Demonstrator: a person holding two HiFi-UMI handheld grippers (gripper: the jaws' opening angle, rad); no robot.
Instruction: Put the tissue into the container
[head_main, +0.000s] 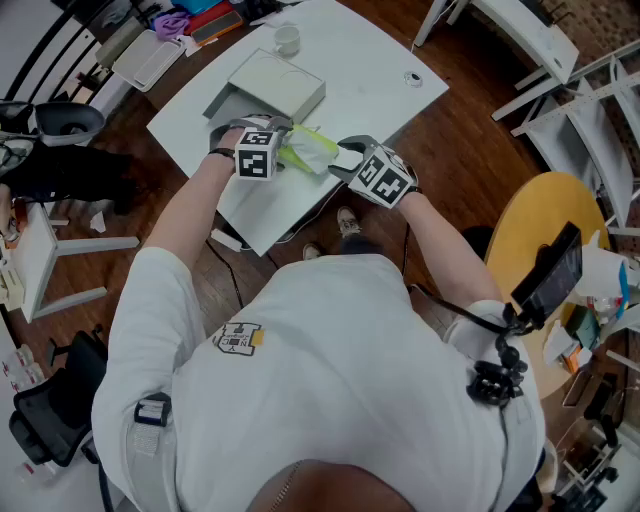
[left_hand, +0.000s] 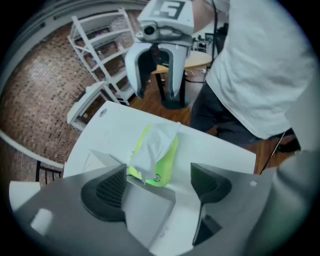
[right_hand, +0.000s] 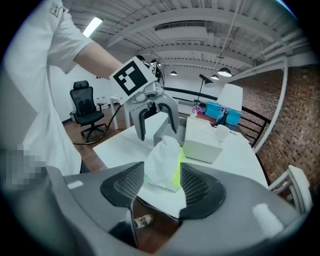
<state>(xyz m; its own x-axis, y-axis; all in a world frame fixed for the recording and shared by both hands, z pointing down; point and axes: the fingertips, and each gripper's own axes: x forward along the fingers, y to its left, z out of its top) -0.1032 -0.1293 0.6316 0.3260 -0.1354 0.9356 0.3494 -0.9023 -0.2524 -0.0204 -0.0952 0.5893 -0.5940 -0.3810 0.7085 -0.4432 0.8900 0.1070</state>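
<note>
Far left, the grey container (head_main: 226, 102) stands beside a white box (head_main: 278, 85). The left claw (left_hand: 159, 170), released, hangs in the path to it. The green-wrapped tissue (head_main: 308, 150) sits just right, near the surface (head_main: 370, 70) edge. The right claw (right_hand: 162, 170), also released, faces it squarely, likely lining up a grasp.

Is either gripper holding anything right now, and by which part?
Nothing held: left gripper and right gripper tongs both stand open, and the tissue lies free on the green container.
</note>
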